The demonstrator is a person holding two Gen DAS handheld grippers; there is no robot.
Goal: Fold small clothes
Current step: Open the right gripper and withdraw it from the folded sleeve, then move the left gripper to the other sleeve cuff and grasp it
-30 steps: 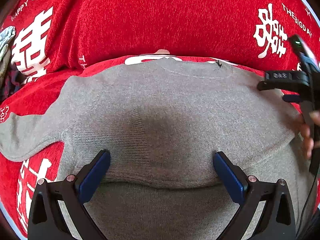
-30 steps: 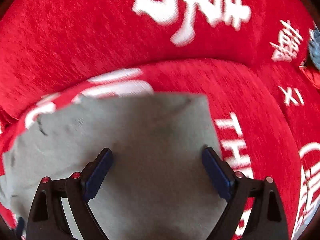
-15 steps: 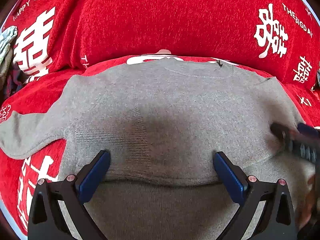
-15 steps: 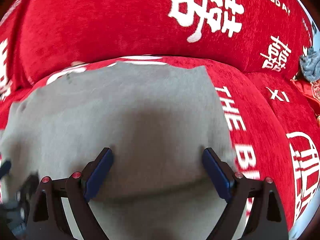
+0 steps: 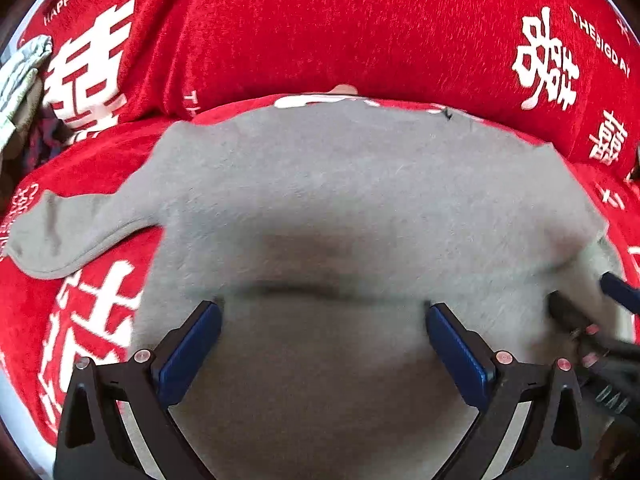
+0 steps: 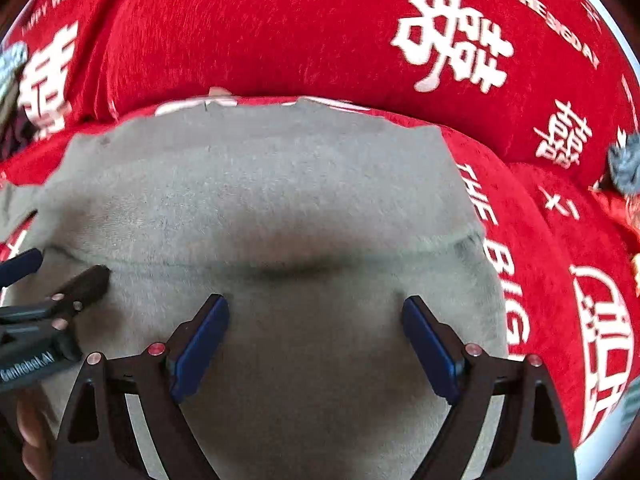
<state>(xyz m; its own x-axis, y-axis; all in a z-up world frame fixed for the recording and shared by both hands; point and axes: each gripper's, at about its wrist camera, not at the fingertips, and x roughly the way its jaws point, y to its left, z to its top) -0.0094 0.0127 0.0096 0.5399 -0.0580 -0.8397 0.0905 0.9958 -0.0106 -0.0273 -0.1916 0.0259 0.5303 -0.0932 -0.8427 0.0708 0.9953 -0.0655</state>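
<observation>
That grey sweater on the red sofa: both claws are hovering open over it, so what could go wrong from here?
Three risks. The grey sweater has a fold line across its middle; a claw closing there might pinch only the top layer. One sleeve lies spread out on the red sofa cover, so it could trail during the next fold. The left claw and right claw sit close side by side and might bump each other.
</observation>
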